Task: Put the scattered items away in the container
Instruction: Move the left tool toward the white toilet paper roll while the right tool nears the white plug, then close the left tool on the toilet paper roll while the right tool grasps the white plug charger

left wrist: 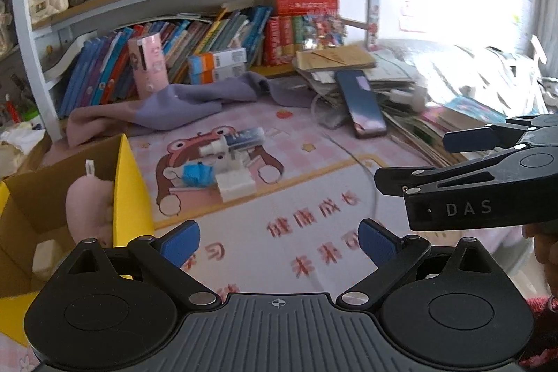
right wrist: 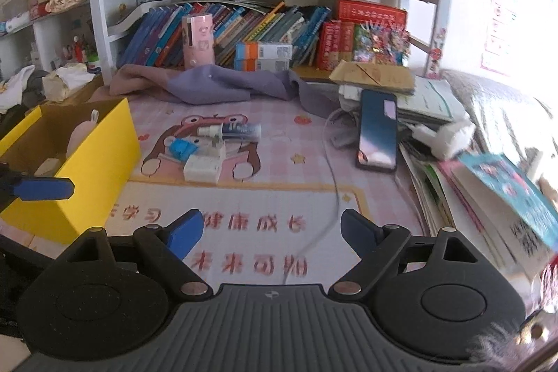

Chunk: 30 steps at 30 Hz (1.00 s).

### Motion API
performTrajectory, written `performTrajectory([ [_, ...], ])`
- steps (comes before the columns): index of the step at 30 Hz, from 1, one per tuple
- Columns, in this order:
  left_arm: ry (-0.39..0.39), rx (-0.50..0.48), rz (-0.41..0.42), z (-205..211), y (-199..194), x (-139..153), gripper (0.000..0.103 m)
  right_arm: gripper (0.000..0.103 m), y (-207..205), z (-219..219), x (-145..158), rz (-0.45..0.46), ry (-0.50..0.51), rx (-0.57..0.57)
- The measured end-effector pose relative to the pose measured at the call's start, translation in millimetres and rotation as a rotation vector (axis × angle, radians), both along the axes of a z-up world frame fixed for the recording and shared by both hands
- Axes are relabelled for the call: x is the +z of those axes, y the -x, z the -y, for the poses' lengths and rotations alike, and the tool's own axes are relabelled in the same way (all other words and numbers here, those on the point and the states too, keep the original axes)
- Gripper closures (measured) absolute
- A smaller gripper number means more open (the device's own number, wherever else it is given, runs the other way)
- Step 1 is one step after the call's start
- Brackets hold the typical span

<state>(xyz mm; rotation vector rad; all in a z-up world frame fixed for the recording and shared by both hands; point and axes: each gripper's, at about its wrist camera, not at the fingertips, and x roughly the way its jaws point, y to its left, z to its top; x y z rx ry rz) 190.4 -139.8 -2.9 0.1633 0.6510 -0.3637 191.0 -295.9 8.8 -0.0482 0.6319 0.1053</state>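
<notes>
Pink desk mat [right wrist: 265, 197] printed with a cartoon animal covers the desk in front of a crowded bookshelf [right wrist: 244, 23]. Near the mat's middle sits a small cluster of loose items: a toothpaste tube [right wrist: 240, 129], a small white spray bottle [right wrist: 211, 131] touching it, a crumpled blue piece [right wrist: 183, 147], and a white box [right wrist: 202, 168] nearest me. My judgement is that all are light. The tube looks soft and would dent, so I would grip it across its middle. The bottle looks hard and smooth, likely to roll. The box looks stiff and I would take it by its flat sides.

To the left of the cluster stands a yellow cardboard box [right wrist: 101, 149], open at the top. Inside it I see a pink plush toy [left wrist: 89, 203] and a pale blocky item [left wrist: 45, 255], with room left.

My left gripper [left wrist: 279, 241] and my right gripper [right wrist: 272, 232] both have their jaws spread wide with nothing between them, hanging above the mat short of the cluster
</notes>
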Motion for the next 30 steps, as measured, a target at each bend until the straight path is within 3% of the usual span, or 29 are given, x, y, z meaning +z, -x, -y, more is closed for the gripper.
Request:
performTrajectory([
  [16,-0.043,0.218,-0.049,40.6,-77.0,-12.6,0.004,0.016,-115.5,41.9,-9.4,-0.006,-0.063,0.200],
  [30,-0.052,0.321,-0.115,47.6,-138.0,-41.5,0.006,0.022,-206.0,31.3,-35.0,-0.068,-0.153,0.310],
])
